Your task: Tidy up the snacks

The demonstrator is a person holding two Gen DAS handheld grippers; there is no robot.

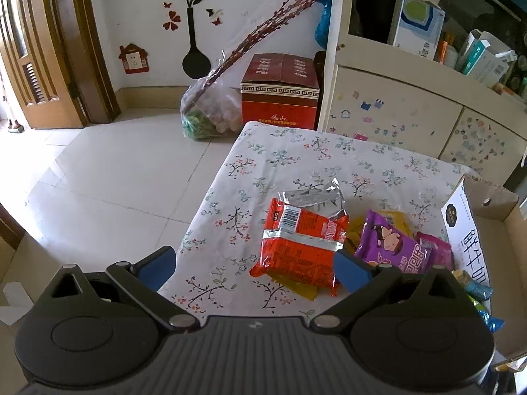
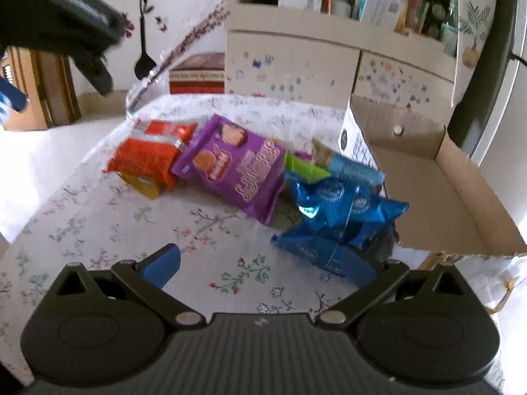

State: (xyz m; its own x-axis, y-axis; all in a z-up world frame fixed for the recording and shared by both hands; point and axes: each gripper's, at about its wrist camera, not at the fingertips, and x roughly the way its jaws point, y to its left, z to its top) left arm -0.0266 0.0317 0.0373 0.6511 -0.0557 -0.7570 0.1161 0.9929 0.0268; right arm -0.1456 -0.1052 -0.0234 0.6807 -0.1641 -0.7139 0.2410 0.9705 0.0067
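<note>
A pile of snack packets lies on the floral tablecloth point(image 1: 250, 161). A red packet point(image 1: 296, 250) lies on a yellow one, with a silver packet point(image 1: 313, 196) behind it and a purple packet point(image 1: 392, 247) to its right. My left gripper point(image 1: 253, 263) is open above the table, its right finger beside the red packet. In the right wrist view the red packet point(image 2: 145, 158), the purple packet point(image 2: 237, 168) and blue packets point(image 2: 332, 214) lie in a row. My right gripper point(image 2: 260, 263) is open and empty, its right finger by the blue packets. The left gripper's body point(image 2: 59, 23) shows at the top left.
An open cardboard box point(image 2: 461, 177) stands on the table's right side, next to the snacks; it also shows in the left wrist view point(image 1: 494, 210). A cream cabinet point(image 1: 395, 108) with boxes stands behind the table. A red carton point(image 1: 280, 98) and a plastic bag point(image 1: 207, 112) sit on the tiled floor.
</note>
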